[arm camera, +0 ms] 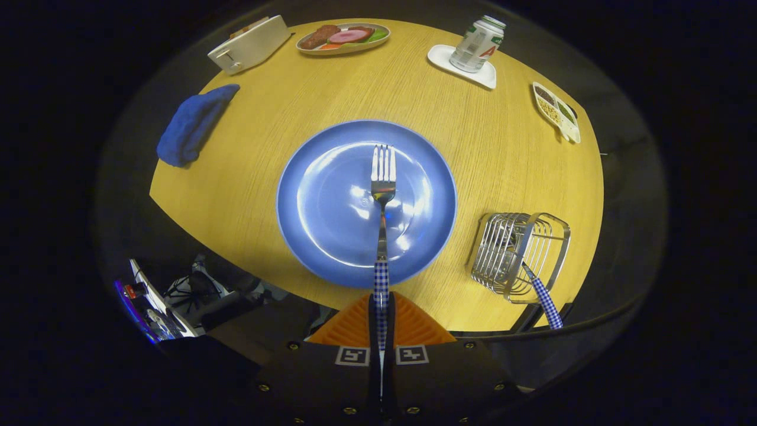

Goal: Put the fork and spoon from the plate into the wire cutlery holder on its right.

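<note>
Yellow wooden table (266, 195) gives me open room around the blue plate (319, 236). I have the gripper (381, 313) clamped on the fork (382, 189) by its checked handle, tines out over the plate. Right of it, near the table's edge, the wire cutlery holder (508, 251) already carries the spoon (544, 299).

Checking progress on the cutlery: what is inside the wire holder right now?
One utensil stands in the holder; its checked handle sticks out toward the table edge. Its head is hidden behind the wires, so I cannot tell its type. The fork is clamped in the gripper above the plate.
</note>
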